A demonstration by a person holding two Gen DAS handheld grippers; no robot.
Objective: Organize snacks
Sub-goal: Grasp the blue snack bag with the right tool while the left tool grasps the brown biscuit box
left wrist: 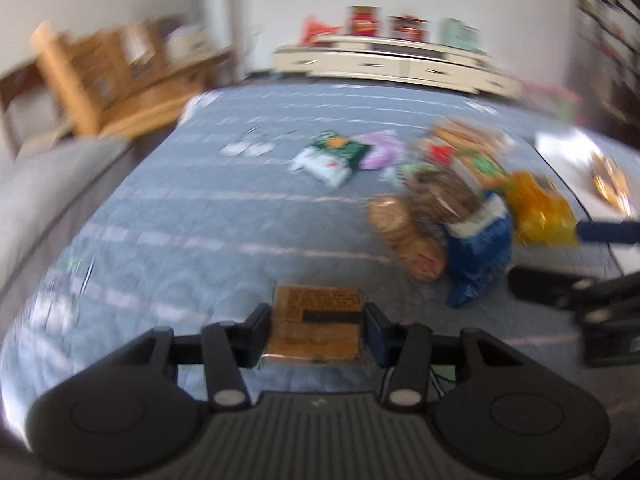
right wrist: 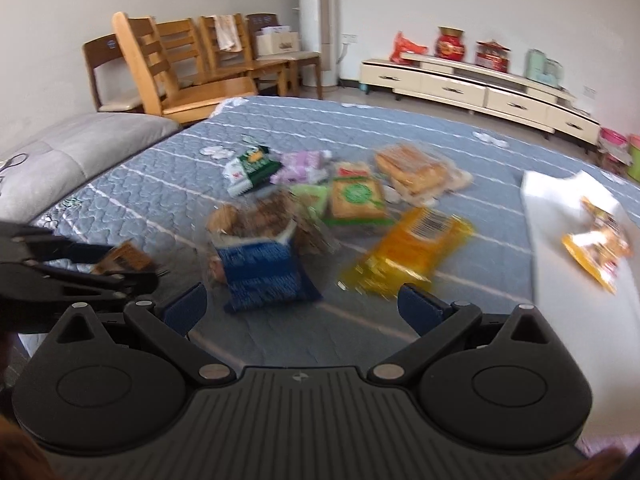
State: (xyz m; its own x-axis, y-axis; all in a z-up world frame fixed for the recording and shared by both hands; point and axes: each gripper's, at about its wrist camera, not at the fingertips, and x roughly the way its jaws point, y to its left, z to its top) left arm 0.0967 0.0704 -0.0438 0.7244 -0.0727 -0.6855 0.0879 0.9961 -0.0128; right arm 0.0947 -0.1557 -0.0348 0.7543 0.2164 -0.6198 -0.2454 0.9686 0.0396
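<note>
Clamped between the jaws of the left gripper [left wrist: 316, 326], at the bottom centre of the left wrist view, is a flat brown snack packet [left wrist: 316, 322] with dark print; both pads press its side edges. It sits low over the blue quilted bed [left wrist: 180, 208]. From the right wrist view the same packet [right wrist: 127, 257] shows at the left edge, held in the left gripper [right wrist: 120, 266].

Right gripper [right wrist: 302, 306] jaws stand wide apart with nothing between them, at the lower centre of its own view, over the bed [right wrist: 360, 120]. Just beyond them lie a blue bag [right wrist: 262, 276] and a yellow packet [right wrist: 408, 254]. Further up sit a green-and-yellow packet [right wrist: 356, 198], a clear pack of golden pastries [right wrist: 416, 174], a green-and-white packet [right wrist: 250, 170] and a pale purple packet [right wrist: 300, 168].

On the right a white sheet [right wrist: 560, 240] carries an orange snack packet [right wrist: 598, 242]. Wooden chairs [right wrist: 172, 68] fill the upper left, a cream low cabinet [right wrist: 472, 88] the upper right.
</note>
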